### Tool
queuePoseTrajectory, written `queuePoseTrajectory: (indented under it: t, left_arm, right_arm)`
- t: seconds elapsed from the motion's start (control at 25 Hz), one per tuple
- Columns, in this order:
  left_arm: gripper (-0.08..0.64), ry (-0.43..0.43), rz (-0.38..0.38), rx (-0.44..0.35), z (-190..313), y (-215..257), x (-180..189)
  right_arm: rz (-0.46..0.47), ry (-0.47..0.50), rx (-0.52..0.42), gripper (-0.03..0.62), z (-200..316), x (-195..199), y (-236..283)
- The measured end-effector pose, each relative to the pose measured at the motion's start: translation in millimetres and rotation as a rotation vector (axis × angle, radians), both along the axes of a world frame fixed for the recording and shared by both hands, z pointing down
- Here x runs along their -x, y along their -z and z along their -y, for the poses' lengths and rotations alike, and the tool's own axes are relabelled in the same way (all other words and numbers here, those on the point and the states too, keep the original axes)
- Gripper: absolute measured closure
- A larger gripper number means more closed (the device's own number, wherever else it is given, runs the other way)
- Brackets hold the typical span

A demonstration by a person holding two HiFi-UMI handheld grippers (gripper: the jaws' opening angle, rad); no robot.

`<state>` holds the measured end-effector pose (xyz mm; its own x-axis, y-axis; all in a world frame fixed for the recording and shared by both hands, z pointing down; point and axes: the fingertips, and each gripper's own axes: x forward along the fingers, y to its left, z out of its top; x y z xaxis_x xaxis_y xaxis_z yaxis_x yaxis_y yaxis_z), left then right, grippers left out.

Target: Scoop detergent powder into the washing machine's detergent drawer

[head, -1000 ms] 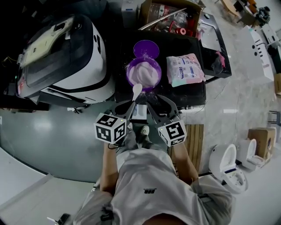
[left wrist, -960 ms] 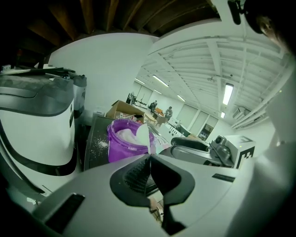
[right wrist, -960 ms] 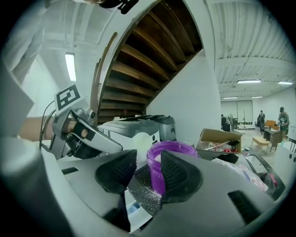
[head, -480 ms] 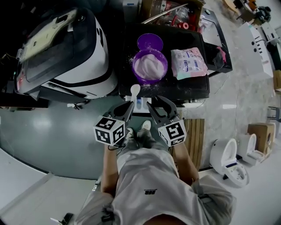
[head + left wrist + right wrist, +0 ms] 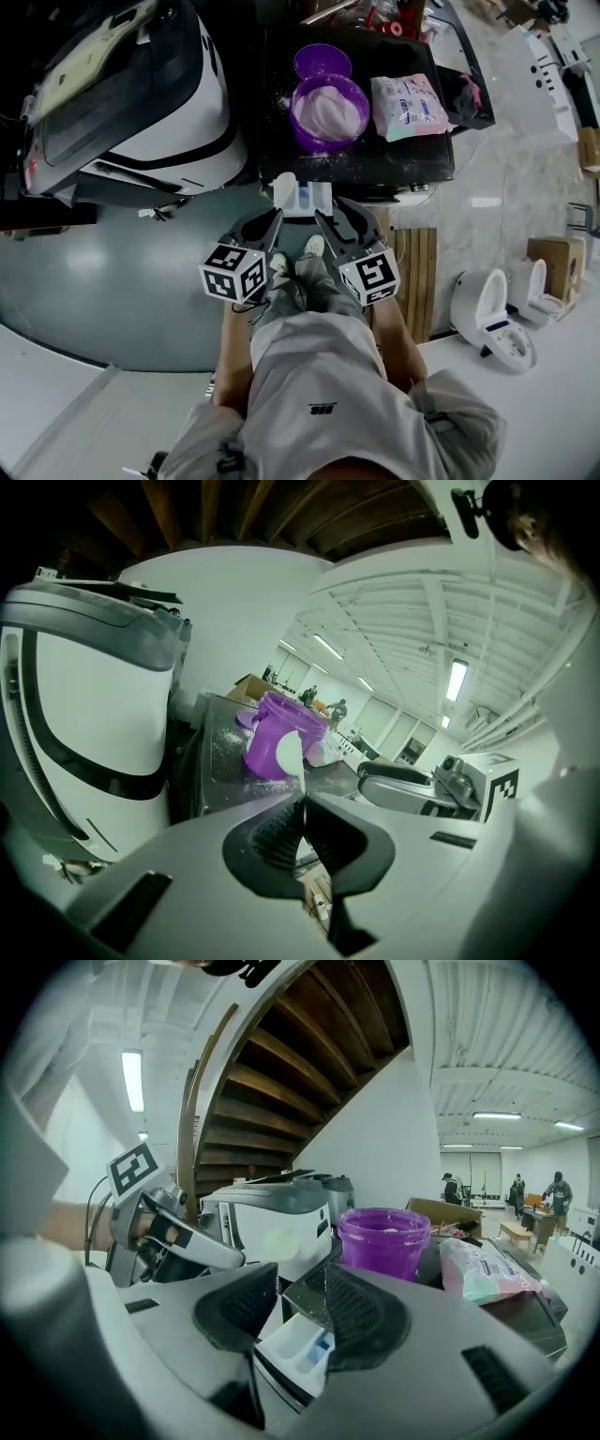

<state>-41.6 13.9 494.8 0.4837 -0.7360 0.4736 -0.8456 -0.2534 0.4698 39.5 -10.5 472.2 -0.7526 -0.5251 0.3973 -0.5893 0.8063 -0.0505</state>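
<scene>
— Where did you have the tongs just then?

— My left gripper (image 5: 300, 803) was clamped tight, the ribbed pads pinching the thin handle of the white scoop (image 5: 286, 754). The bowl stuck up past the jaw tips. I couldn't tell whether it carried any powder.

— And the other one?

— My right gripper (image 5: 298, 1283) stood open, its pads well apart and nothing in them. Through the gap I looked straight down on the detergent drawer (image 5: 300, 1349).

— So where was the drawer?

— Pulled out from the front of the black-topped washing machine (image 5: 403, 155). In the head view it sat just ahead of both sets of jaw tips and between them. The scoop's bowl was at the drawer's left end; whether it touched, I couldn't say.

— And the detergent itself?

— The powder (image 5: 328, 112) lay in the purple tub (image 5: 382, 1246), which stood uncapped on the machine's top, behind the drawer. The purple lid (image 5: 322, 62) lay flat just beyond the tub, nearly touching it. Some white grains were scattered over the black top around the tub's base.

— Anything else up there?

— A pink and white detergent bag (image 5: 410, 106) lay flat just right of the tub. A white appliance (image 5: 141, 103) with a dark hatch stood to the left of the washing machine, close beside it.
</scene>
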Motion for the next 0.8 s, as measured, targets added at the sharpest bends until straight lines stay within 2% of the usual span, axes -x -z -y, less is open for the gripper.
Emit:
queuePoseTrajectory:
  t: [0.36,0.8]
  left_arm:
    - [0.545,-0.007,-0.033,0.055,-19.4,-44.1,-1.2]
    - [0.545,0.003,-0.025,0.122,-24.4,-96.5,3.3]
  right_arm:
    - [-0.042,-0.039,0.034,0.433,-19.0,-7.3,-37.9]
    - [-0.057,-0.069,0.092,0.433,-19.6,-7.8,-89.8]
